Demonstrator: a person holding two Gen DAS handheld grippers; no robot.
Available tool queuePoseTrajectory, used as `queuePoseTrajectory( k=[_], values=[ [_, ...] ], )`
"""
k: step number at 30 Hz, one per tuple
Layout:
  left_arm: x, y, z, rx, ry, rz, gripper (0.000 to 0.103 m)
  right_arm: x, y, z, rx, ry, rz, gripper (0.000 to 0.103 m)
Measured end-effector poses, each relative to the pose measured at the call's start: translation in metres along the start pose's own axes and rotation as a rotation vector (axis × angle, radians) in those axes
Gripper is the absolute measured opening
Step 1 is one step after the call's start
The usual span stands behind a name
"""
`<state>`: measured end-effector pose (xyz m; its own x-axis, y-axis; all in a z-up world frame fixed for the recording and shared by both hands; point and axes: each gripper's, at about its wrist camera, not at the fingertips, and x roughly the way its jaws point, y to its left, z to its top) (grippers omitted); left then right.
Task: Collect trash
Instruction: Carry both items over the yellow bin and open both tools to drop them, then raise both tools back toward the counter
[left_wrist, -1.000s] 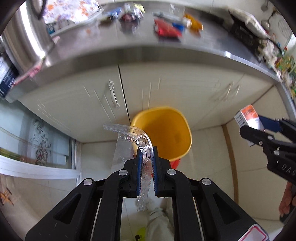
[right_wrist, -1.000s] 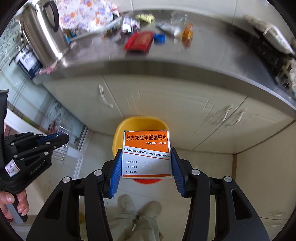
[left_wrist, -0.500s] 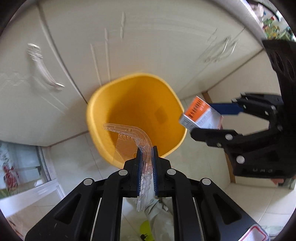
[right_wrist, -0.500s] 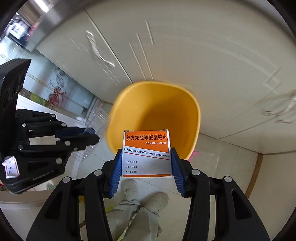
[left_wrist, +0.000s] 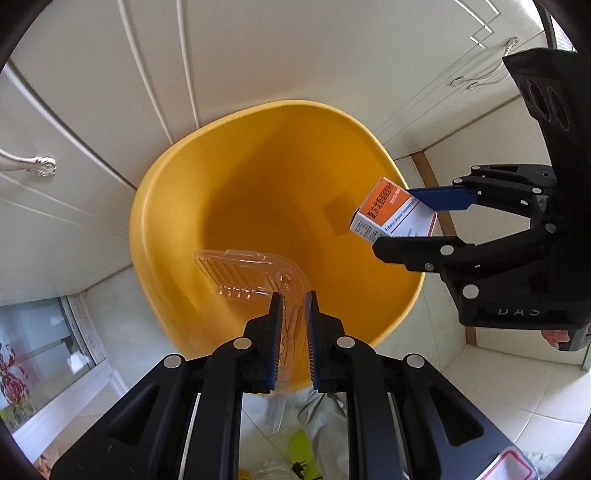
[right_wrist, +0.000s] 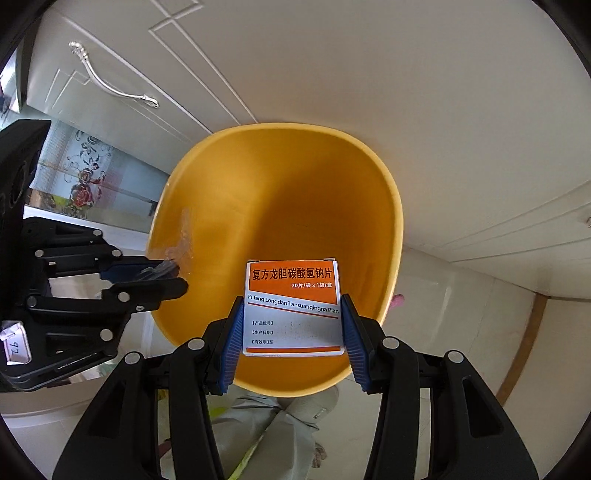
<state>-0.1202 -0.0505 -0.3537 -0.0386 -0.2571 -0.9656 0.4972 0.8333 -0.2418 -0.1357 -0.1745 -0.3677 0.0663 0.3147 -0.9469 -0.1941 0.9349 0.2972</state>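
Both tools point down over the mouth of the yellow bin (left_wrist: 177, 206), which stands on the floor against cream cabinets (left_wrist: 92, 110). The left tool (left_wrist: 292, 295) has its jaws easing apart, a clear plastic tray (left_wrist: 243, 269) between them above the bin. The right tool (right_wrist: 292, 325), half open, clamps a medicine box (right_wrist: 293, 306) over the bin's near rim.

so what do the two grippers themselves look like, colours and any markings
Both are the same build: the left gripper and right gripper have black plastic linkage arms dotted with round silver pivot pins, and fingers faced with ribbed blue pads. The right gripper's body carries raised lettering. The left one bears a white label with handwritten digits. No cables are visible.
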Motion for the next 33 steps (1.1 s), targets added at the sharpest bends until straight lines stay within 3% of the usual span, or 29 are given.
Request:
queuePoseTrajectory(
  k=[2,7,20,33],
  values=[
    [-0.001,-0.002,0.001,-0.008,-0.008,-0.009,0.019,0.001,-0.002,0.000,0.001,-0.007,0.005,0.052],
    [-0.007,-0.001,0.001,-0.023,-0.026,0.002,0.045,-0.004,-0.006,0.000,0.013,-0.028,0.002,0.068],
    [-0.040,-0.009,-0.006,-0.017,-0.058,0.023,0.045,-0.036,-0.004,-0.004,0.040,-0.077,-0.019,0.068],
    [-0.118,-0.029,-0.031,-0.042,-0.167,0.031,0.045,-0.129,0.035,-0.036,0.052,-0.185,-0.085,0.068]
  ],
)
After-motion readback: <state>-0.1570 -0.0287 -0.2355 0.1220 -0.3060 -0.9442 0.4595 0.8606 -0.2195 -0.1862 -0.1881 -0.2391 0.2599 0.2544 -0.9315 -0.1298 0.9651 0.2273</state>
